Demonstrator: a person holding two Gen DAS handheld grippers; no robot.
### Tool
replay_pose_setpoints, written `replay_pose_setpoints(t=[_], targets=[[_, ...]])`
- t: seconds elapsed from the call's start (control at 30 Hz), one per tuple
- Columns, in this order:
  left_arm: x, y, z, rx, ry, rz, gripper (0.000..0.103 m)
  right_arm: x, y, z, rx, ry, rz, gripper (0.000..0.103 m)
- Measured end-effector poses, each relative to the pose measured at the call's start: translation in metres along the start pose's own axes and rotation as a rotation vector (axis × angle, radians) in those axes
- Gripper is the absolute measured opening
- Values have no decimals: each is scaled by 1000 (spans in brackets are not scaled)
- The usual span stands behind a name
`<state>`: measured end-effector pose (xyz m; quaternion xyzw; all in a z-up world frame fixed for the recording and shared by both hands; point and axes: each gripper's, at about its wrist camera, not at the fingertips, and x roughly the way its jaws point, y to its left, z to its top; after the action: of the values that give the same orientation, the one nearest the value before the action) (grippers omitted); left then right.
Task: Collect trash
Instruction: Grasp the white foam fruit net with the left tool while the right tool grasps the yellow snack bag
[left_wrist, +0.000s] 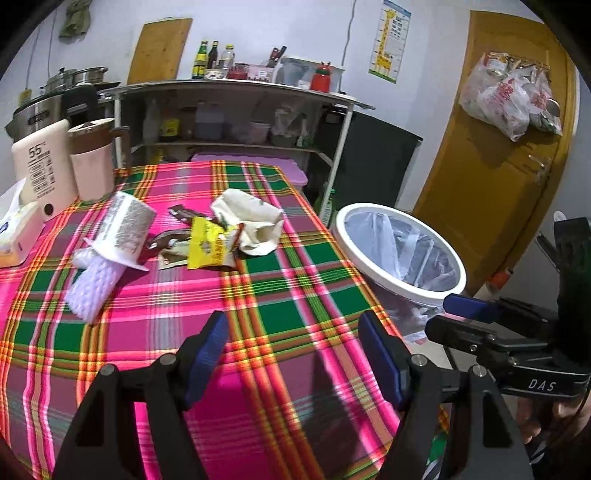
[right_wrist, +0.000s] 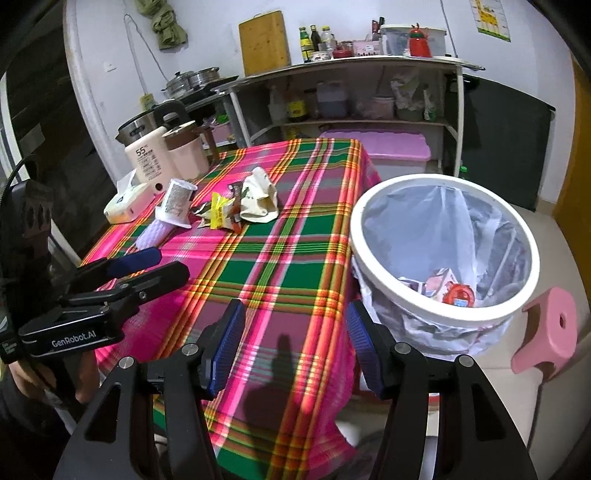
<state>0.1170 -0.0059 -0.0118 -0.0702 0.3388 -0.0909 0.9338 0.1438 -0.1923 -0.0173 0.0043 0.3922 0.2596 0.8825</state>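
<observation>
Risk: both grippers, left (left_wrist: 291, 354) and right (right_wrist: 295, 343), have fingers spread and empty; light wrappers (left_wrist: 208, 243) (loosely piled) may slip short of the bin (right_wrist: 443, 251).

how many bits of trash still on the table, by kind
cup: 1
foam sleeve: 1
crumpled paper bag: 1
yellow wrapper: 1
brown wrappers: at least 2, overlapping, hard to separate
total: at least 6
</observation>
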Motion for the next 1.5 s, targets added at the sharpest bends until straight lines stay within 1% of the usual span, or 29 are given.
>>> replay_pose_setpoints(t=[0.13, 0.33, 0.7, 0.93, 1.07, 1.2, 1.33, 1.4, 1.43, 1.47, 1.5], targets=[[-4, 13, 1, -20, -10, 25, 74, 6, 5, 4, -4, 7, 10, 58], [-9, 40, 2, -48, -22, 84, 74, 15, 14, 13, -18, 12, 36, 58], [-13, 98, 10, -88, -47, 220, 74, 38, 34, 30, -59, 31, 74, 58], [1, 133, 16, -94, -16, 308, 74, 58, 42, 42, -64, 48, 85, 58], [12, 143, 17, -70, 13, 315, 74, 71, 48, 52, -72, 54, 91, 58], [24, 149, 19, -56, 49, 306, 74, 90, 55, 64, -93, 60, 98, 58], [34, 155, 21, -79, 84, 282, 74, 110, 64, 75, -118, 72, 101, 58], [40, 159, 21, -96, 118, 277, 74, 121, 67, 81, -126, 80, 103, 58], [43, 160, 21, -102, 132, 272, 72, 128, 69, 84, -128, 86, 103, 58], [45, 161, 20, -112, 148, 261, 66, 132, 70, 86, -130, 87, 104, 58], [44, 162, 19, -117, 152, 258, 65, 136, 71, 88, -133, 88, 105, 58]])
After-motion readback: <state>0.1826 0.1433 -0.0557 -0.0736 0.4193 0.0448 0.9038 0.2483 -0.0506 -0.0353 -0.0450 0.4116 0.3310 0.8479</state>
